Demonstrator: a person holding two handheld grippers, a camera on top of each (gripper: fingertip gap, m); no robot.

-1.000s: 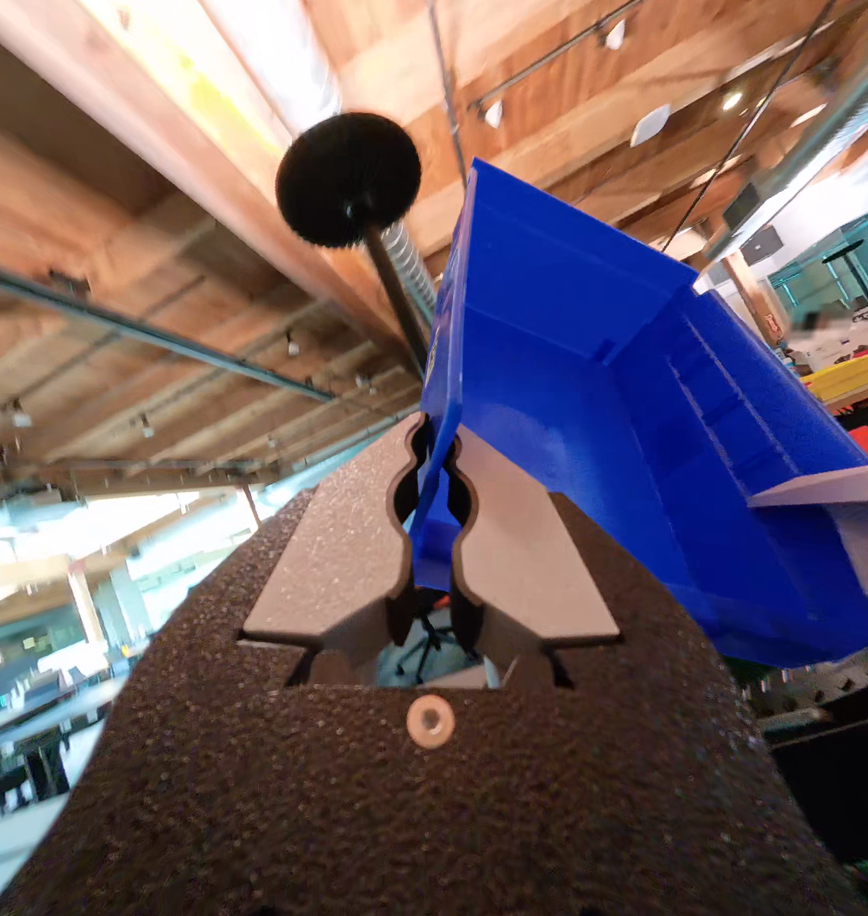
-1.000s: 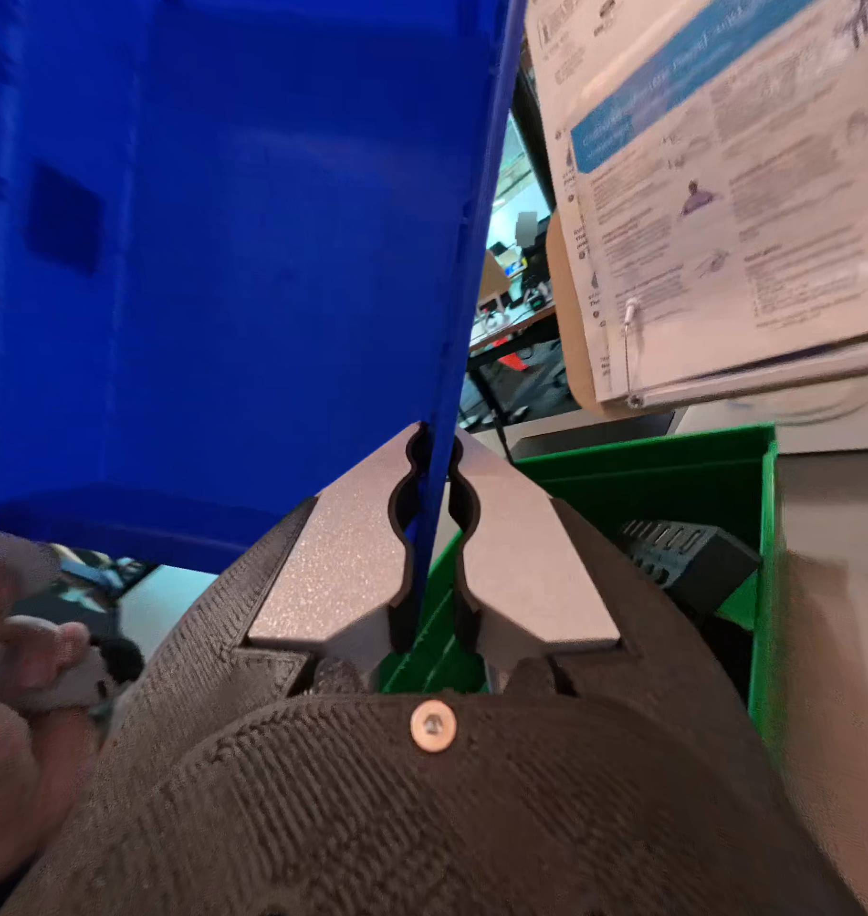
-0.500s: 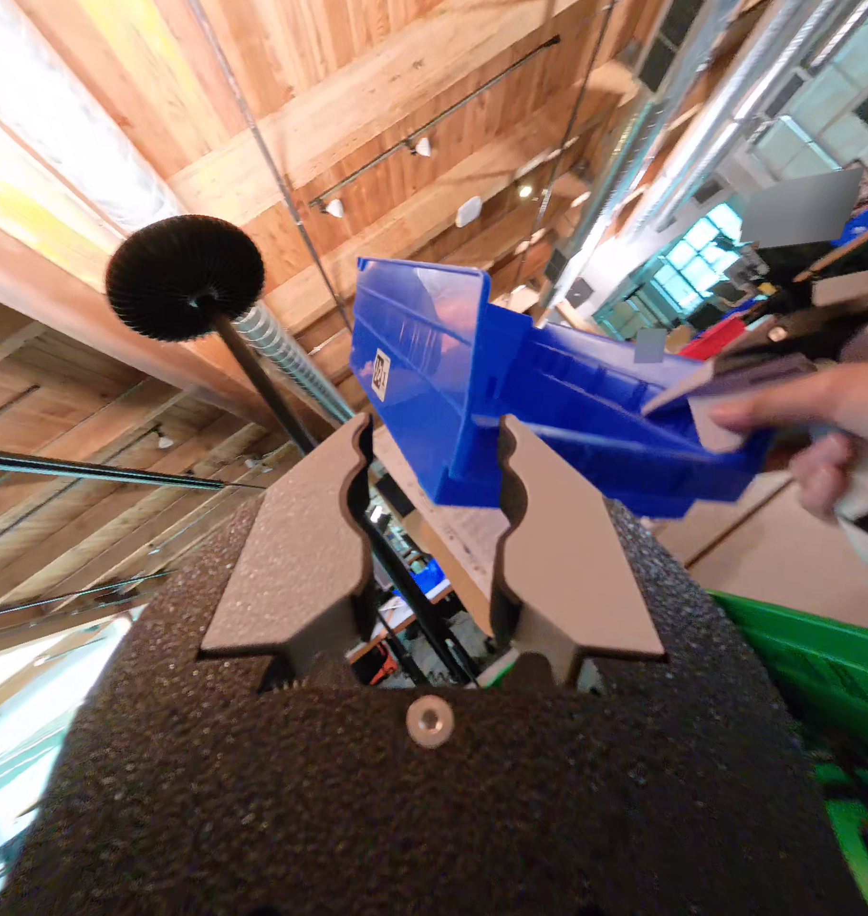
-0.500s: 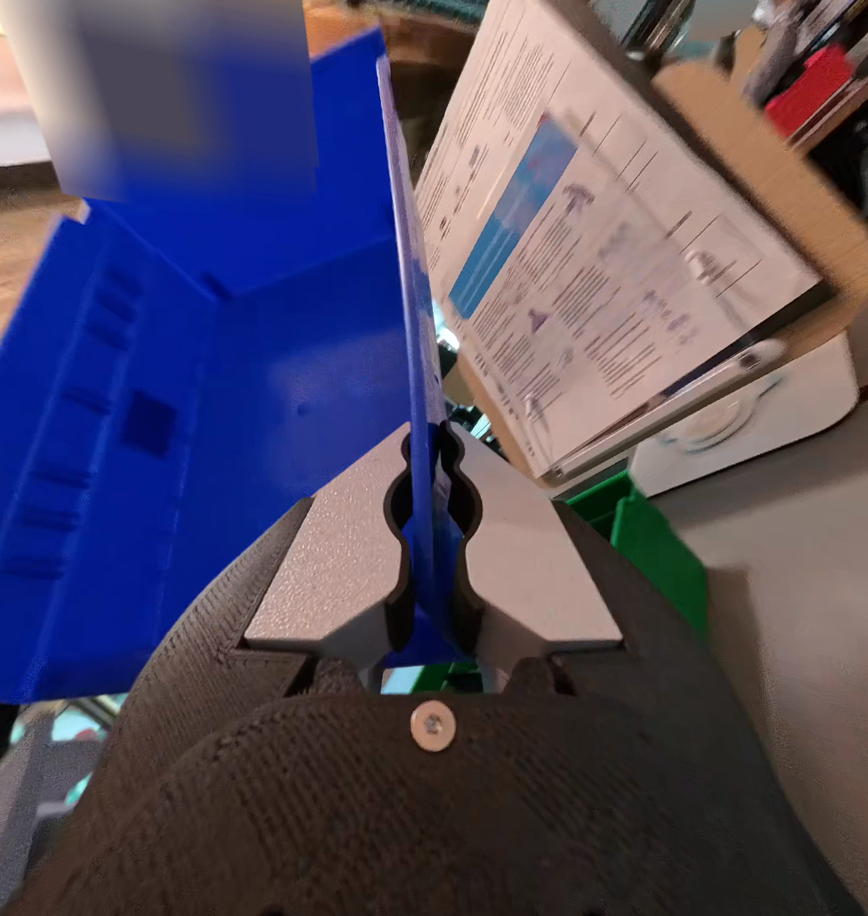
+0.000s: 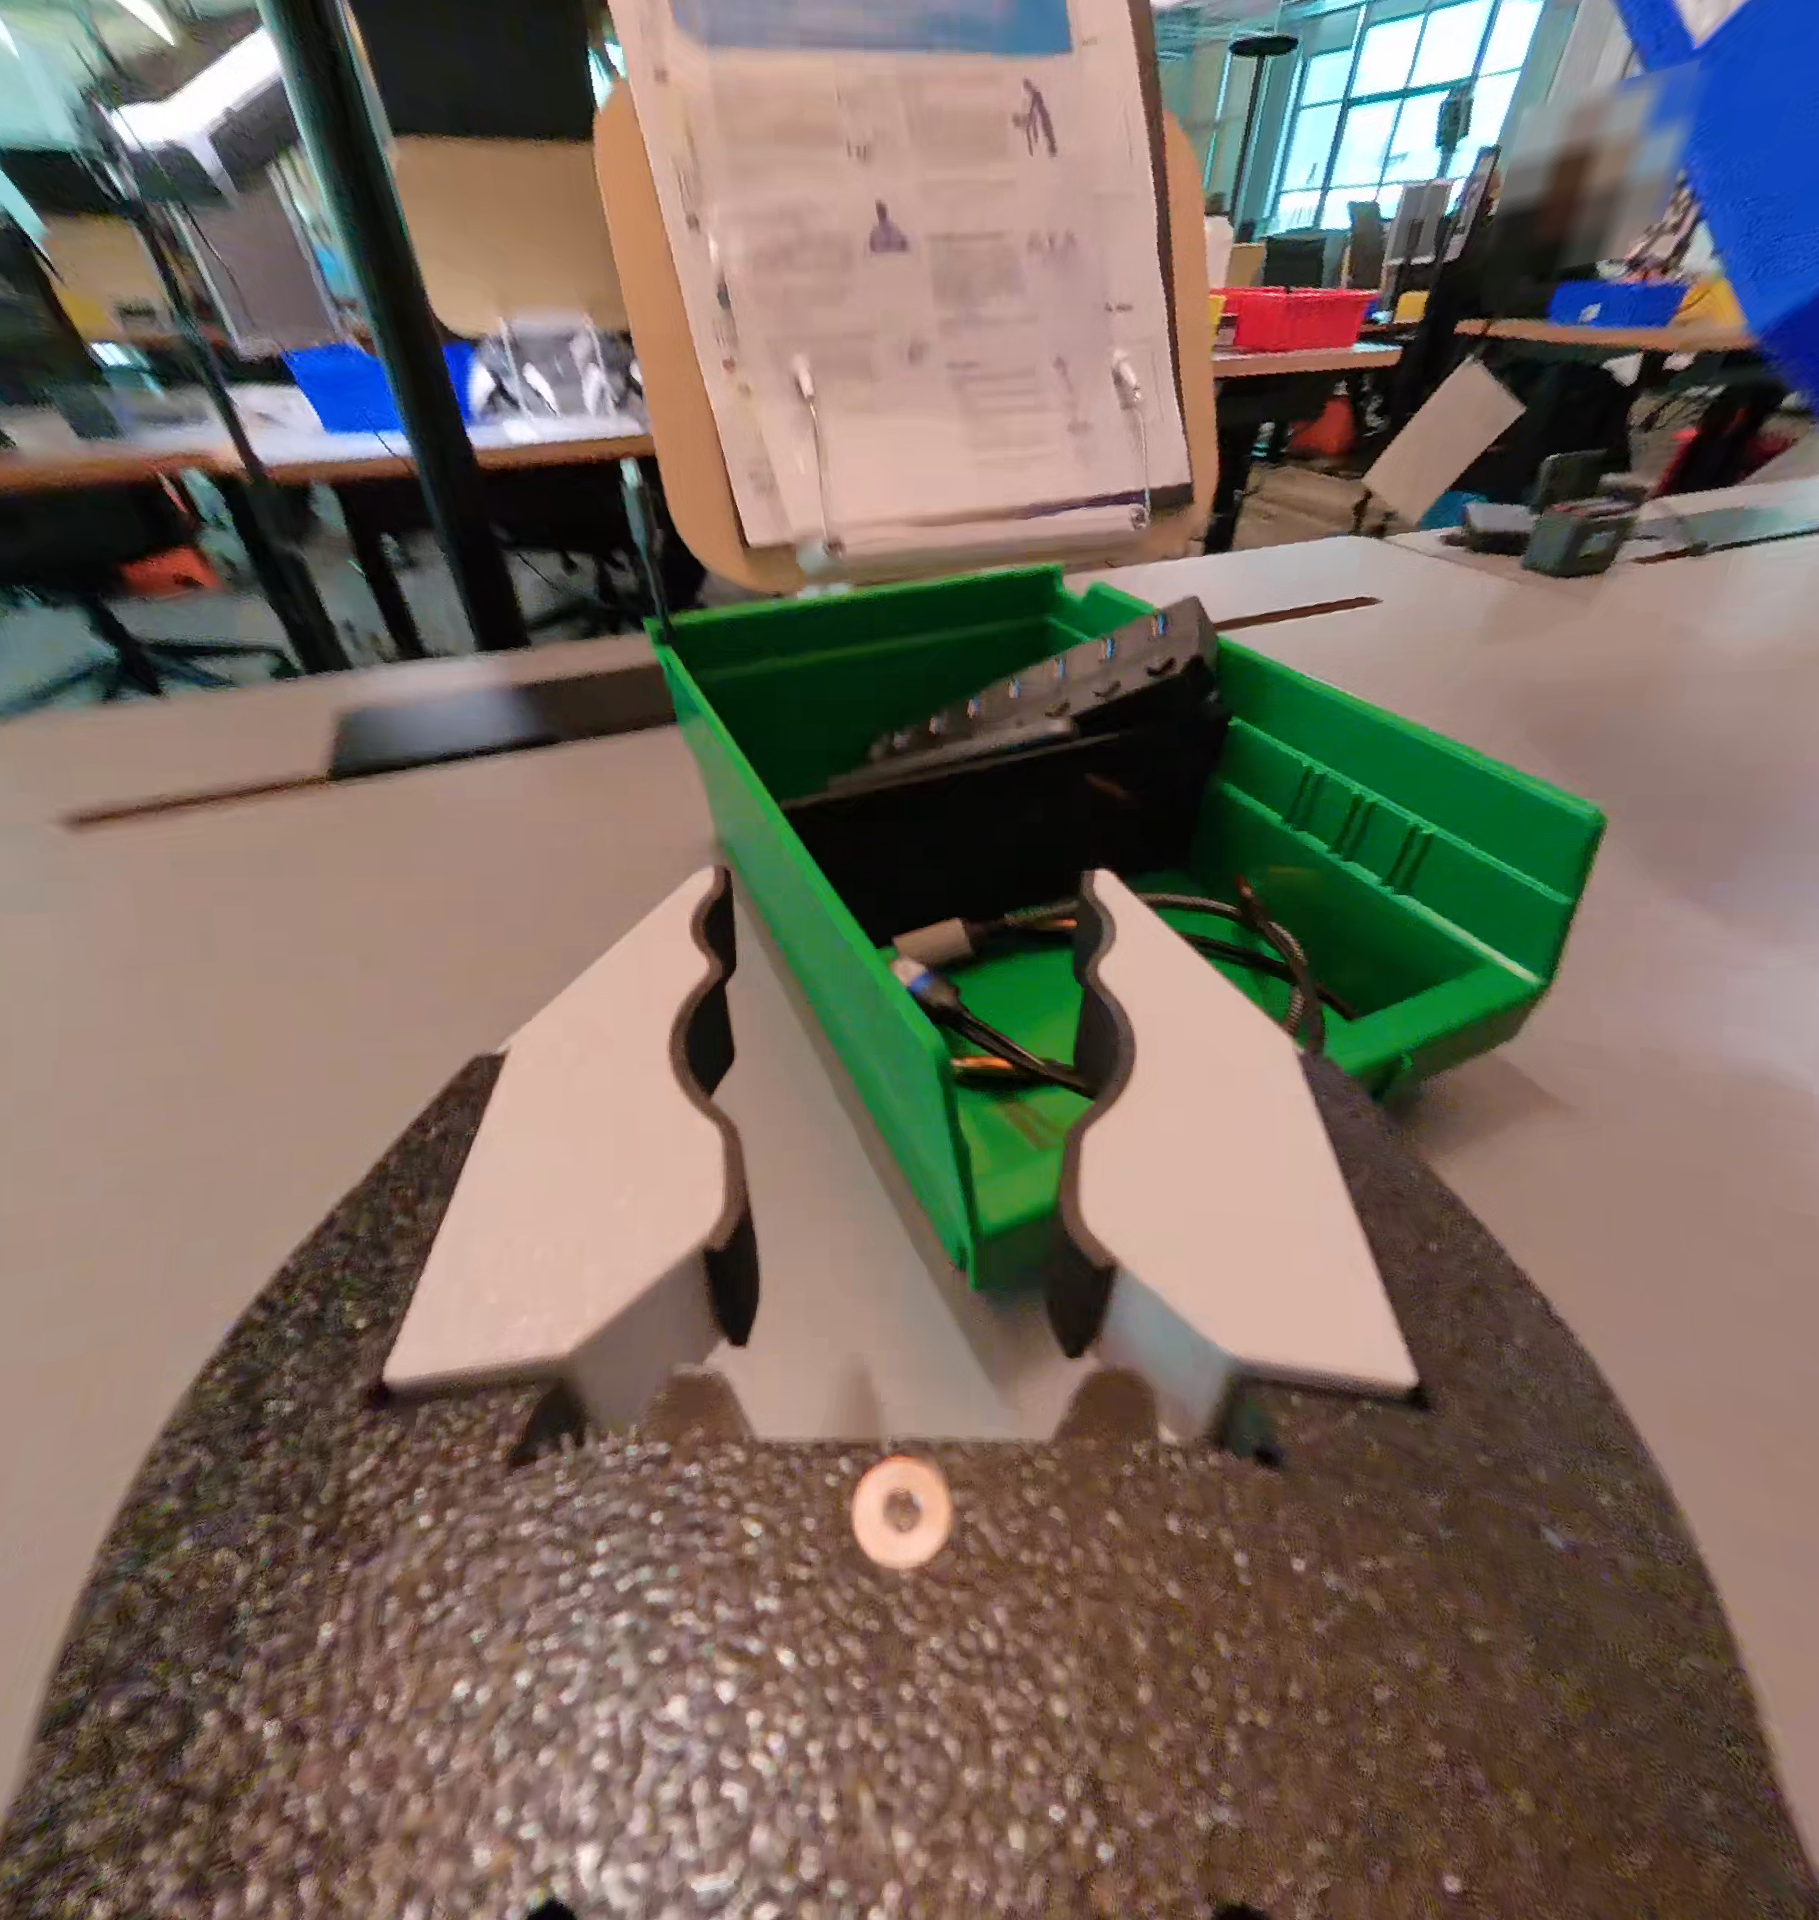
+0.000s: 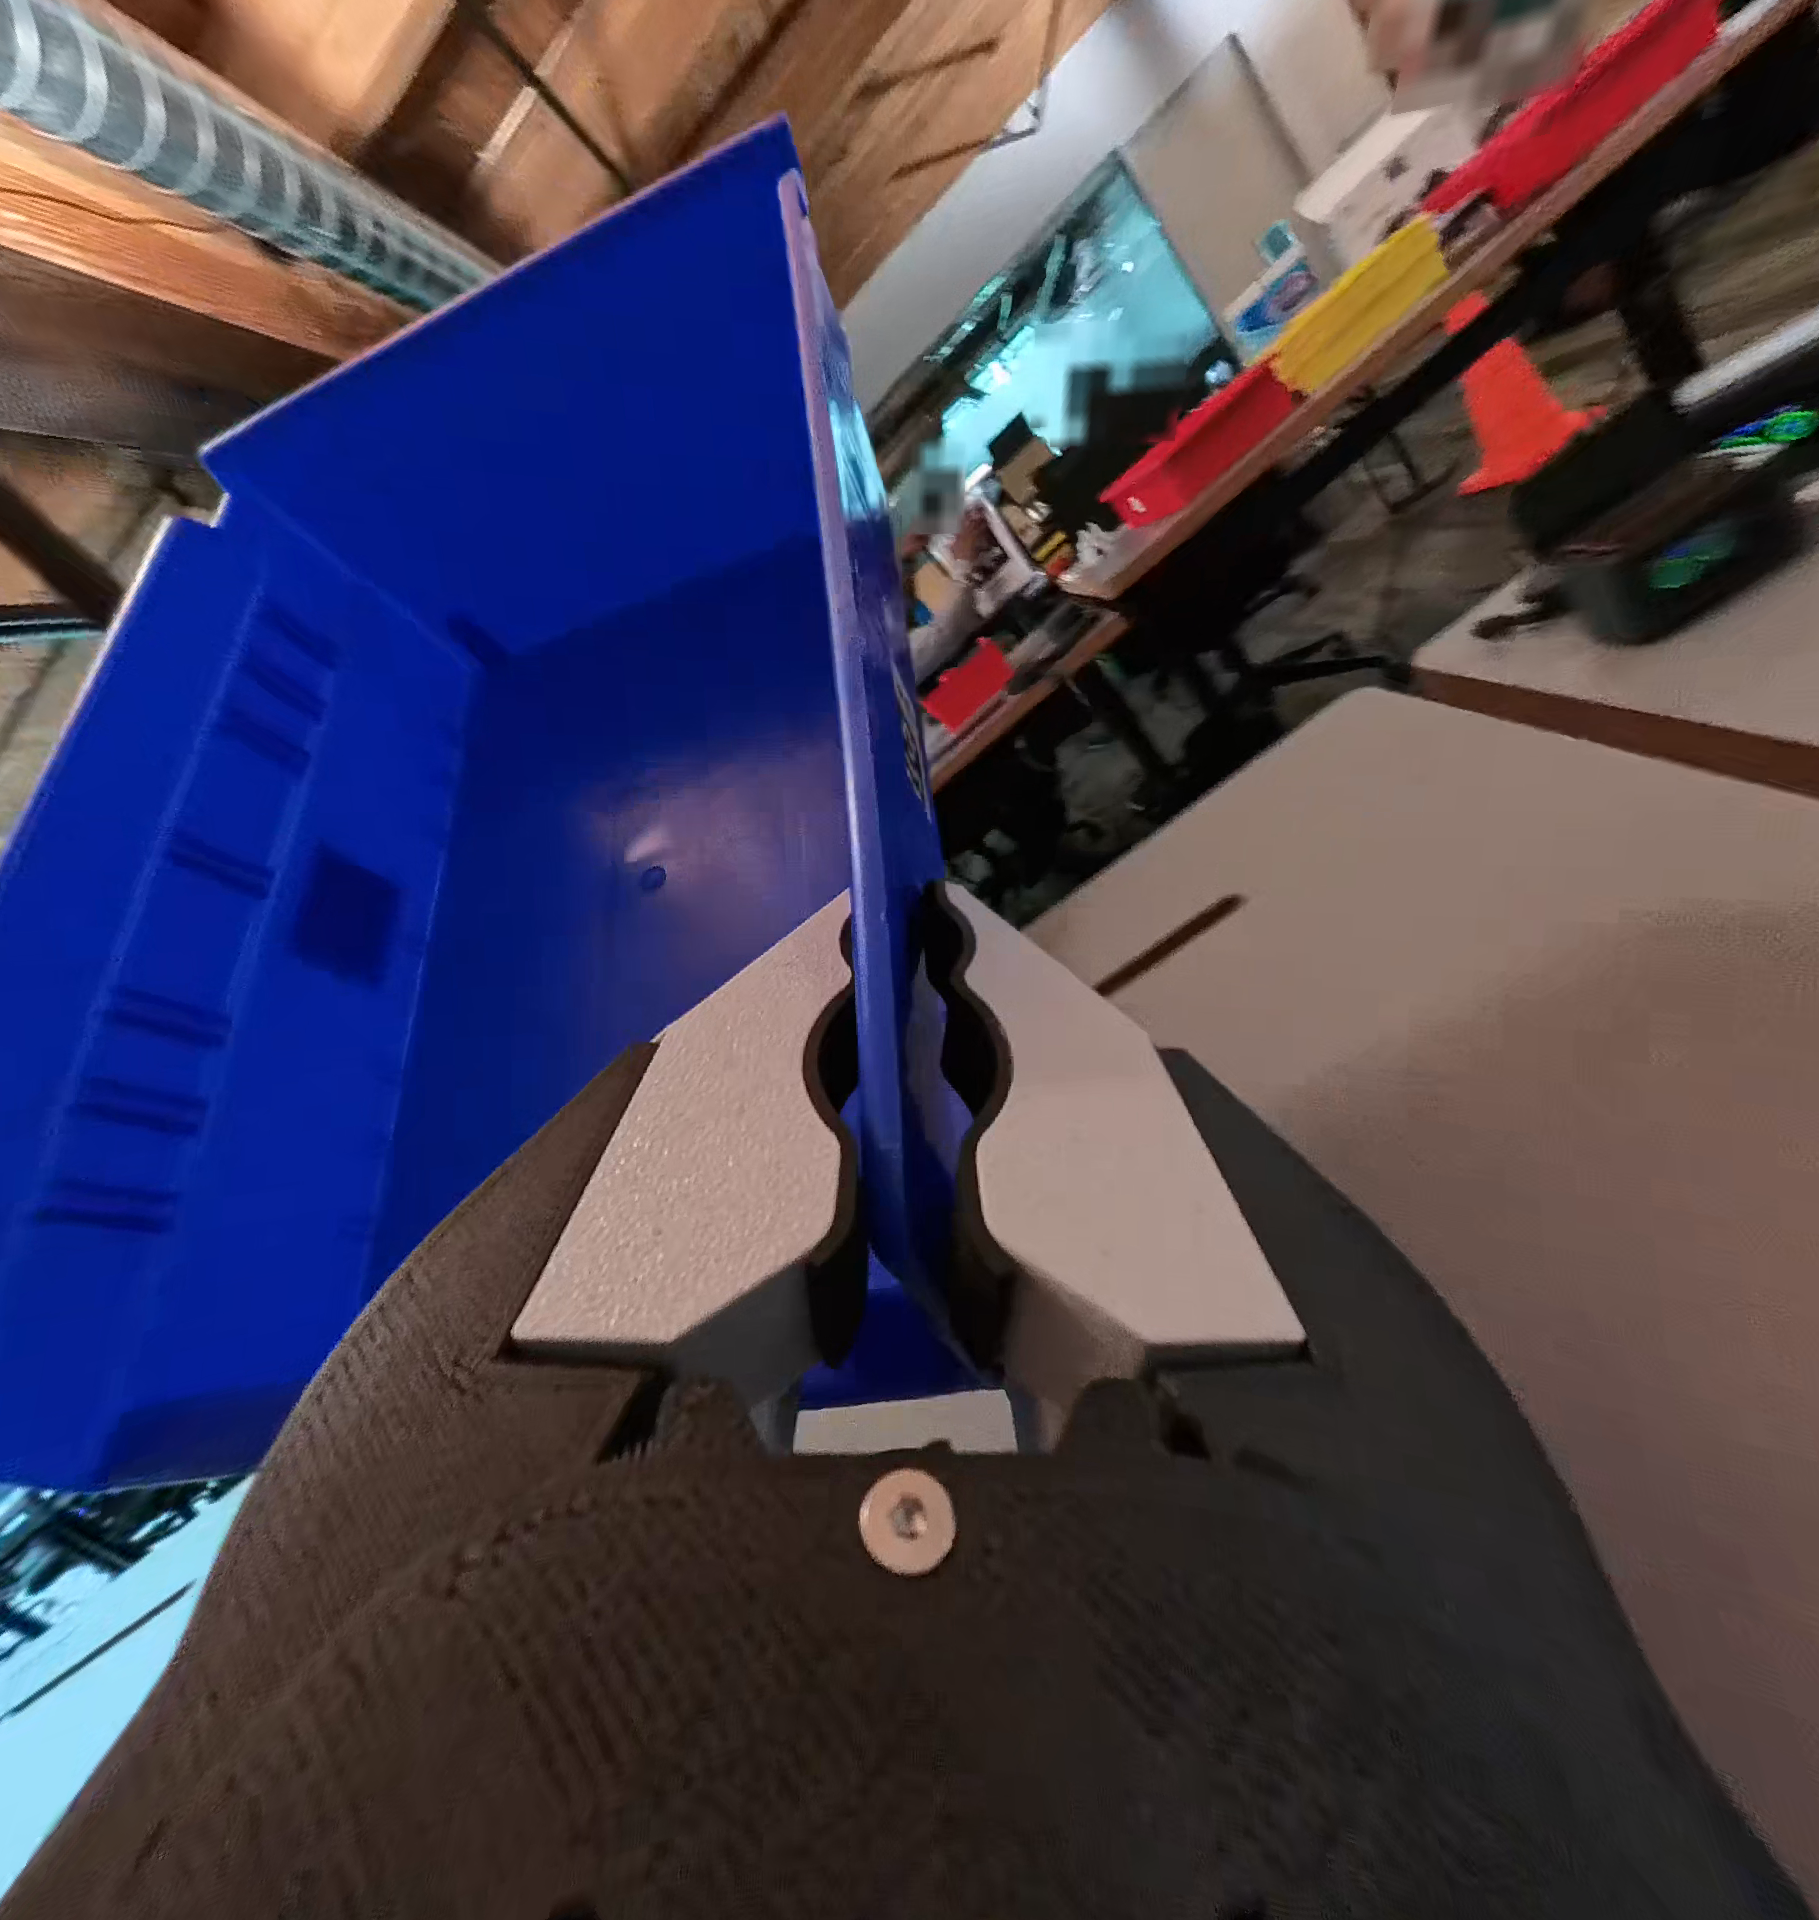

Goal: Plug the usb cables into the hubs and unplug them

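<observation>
A green bin [image 5: 1404,862] stands on the grey table in the left wrist view. It holds black USB hubs [image 5: 1030,748] leaning at the back and dark cables [image 5: 998,1029] with metal plugs on its floor. My left gripper [image 5: 900,904] is open and empty, hovering in front of the bin's near left wall. My right gripper [image 6: 900,925] is shut on the side wall of an empty blue bin [image 6: 417,831] and holds it tilted up in the air. A corner of that blue bin [image 5: 1788,208] shows at the upper right of the left wrist view.
A stand with printed sheets [image 5: 915,281] is right behind the green bin, and a black pole [image 5: 385,343] rises at the table's far edge. The grey table [image 6: 1507,987] spreads to the right. Other tables with red and yellow bins [image 6: 1362,301] and an orange cone [image 6: 1518,416] are beyond.
My left gripper let go of the blue bin, opened and swung down to face the green bin. My right gripper kept the blue bin and swung it off to the right.
</observation>
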